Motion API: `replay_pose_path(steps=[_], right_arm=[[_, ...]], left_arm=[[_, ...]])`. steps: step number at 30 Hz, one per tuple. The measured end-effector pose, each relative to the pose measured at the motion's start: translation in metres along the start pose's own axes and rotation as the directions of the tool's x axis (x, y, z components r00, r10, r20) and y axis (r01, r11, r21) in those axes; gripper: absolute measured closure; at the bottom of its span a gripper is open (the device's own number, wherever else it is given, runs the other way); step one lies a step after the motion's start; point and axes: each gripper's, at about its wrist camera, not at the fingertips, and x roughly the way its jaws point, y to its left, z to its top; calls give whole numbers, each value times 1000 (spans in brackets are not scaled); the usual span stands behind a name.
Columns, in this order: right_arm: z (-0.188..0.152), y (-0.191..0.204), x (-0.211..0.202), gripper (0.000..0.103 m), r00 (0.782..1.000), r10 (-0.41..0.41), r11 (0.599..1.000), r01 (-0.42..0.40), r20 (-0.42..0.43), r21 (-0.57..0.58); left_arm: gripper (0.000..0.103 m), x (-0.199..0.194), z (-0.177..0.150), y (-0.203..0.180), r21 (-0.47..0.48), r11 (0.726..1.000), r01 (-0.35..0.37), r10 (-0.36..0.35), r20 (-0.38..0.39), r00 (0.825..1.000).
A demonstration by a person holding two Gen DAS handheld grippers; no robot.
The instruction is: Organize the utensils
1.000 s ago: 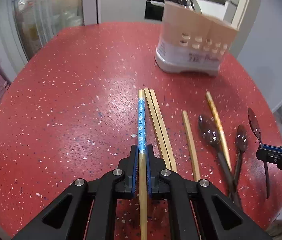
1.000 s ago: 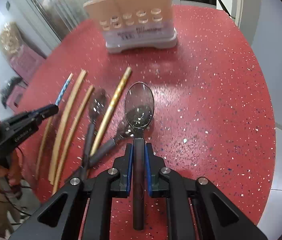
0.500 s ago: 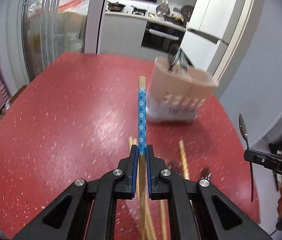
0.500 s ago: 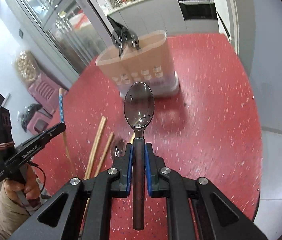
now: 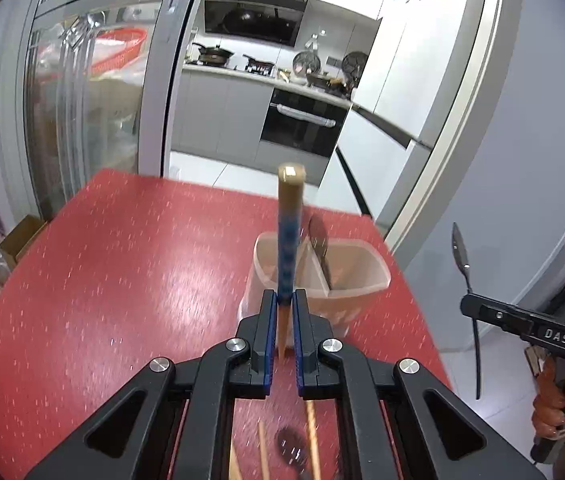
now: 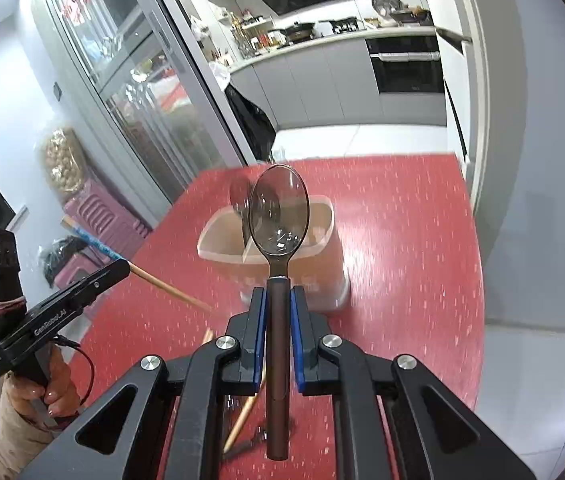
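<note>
My left gripper [image 5: 281, 312] is shut on a chopstick [image 5: 289, 236] with a blue patterned band, held up above the red table [image 5: 122, 280], pointing towards the beige utensil holder [image 5: 356, 280]. My right gripper [image 6: 276, 308] is shut on a dark spoon [image 6: 279, 216], bowl up, in front of the same holder [image 6: 322, 240]. The holder has a divider and a dark utensil stands in it. Each gripper shows in the other's view: the right one [image 5: 470, 306] with the spoon [image 5: 462, 260], the left one [image 6: 124, 266] with the chopstick [image 6: 94, 240].
More chopsticks [image 5: 312, 436] and a spoon [image 5: 288, 444] lie on the table below my left gripper; a chopstick [image 6: 242, 416] shows under my right gripper. The table's right edge drops to a grey wall [image 5: 514, 160]. A kitchen doorway lies beyond the far edge.
Both grippers have lifted their utensils off the table and tilted up. The holder now sits just ahead of both, seen from higher, and the other utensils have dropped low in view.
</note>
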Motion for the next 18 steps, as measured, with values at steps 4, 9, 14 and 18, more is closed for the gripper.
replay_pose_path(steps=[4,9,14,18], right_arm=[[30,7,-3,91,999,12,1000,-10,48,-29],[57,17,3,91,997,25,998,-21,74,-54],[74,20,19,91,997,30,998,-25,77,-64],[74,17,28,91,997,34,998,-30,72,-60]], left_arm=[[70,-6,27,-7,8,1000,11,-12,46,999],[70,-9,60,-16,35,999,-2,-1,91,996],[70,-3,79,-21,44,999,-8,3,106,994],[70,4,71,-20,53,998,-47,42,82,996]])
